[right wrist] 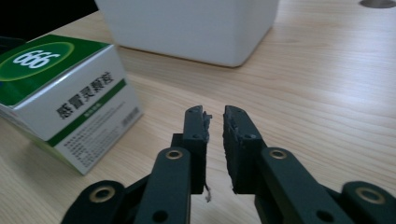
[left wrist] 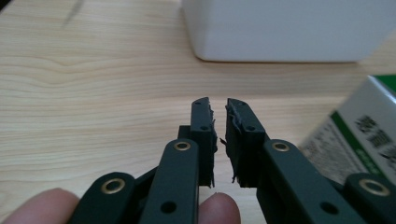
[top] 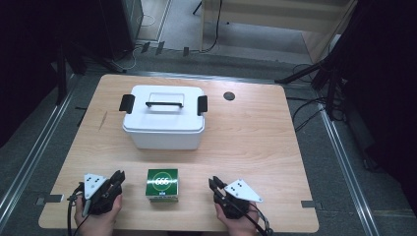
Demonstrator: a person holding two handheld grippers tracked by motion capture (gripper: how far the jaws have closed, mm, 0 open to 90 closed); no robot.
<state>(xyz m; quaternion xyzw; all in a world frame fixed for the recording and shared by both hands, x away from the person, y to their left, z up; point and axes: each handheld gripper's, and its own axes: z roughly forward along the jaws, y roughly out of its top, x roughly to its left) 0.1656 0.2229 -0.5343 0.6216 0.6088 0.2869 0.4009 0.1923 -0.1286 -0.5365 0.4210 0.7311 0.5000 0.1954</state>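
Jaws nearly pressed together on both sides, just a sliver of gap, nothing pinched between them. Going big to small: wooden table (top: 255,147) underneath everything, then the white storage bin (top: 163,118) well ahead of both sets of jaws, lid on, black side latches (top: 127,103) looking clipped shut, black handle (top: 164,104) lying flat on top. Smaller still, the green-and-white medicine box (top: 163,185), sitting square on the table between the two grippers, just off to the inner side of each. Seen from the left gripper (top: 116,183), box (left wrist: 364,130) off to the right of the jaws and apart from them; seen from the right gripper (top: 216,188), box (right wrist: 65,98) off to the left, also not touching, the "666" top face up. Looks like the very start of things: both hands parked near the front edge, nothing grabbed yet. Best guess at the job: box goes into the bin, so lid has to come off first. Next move probably calls for spreading the jaws again and reaching forward to those latches, one per side, or else swinging inward and opening wide enough to straddle the box. Closed like this, no grip on anything possible, so opening comes first either way.
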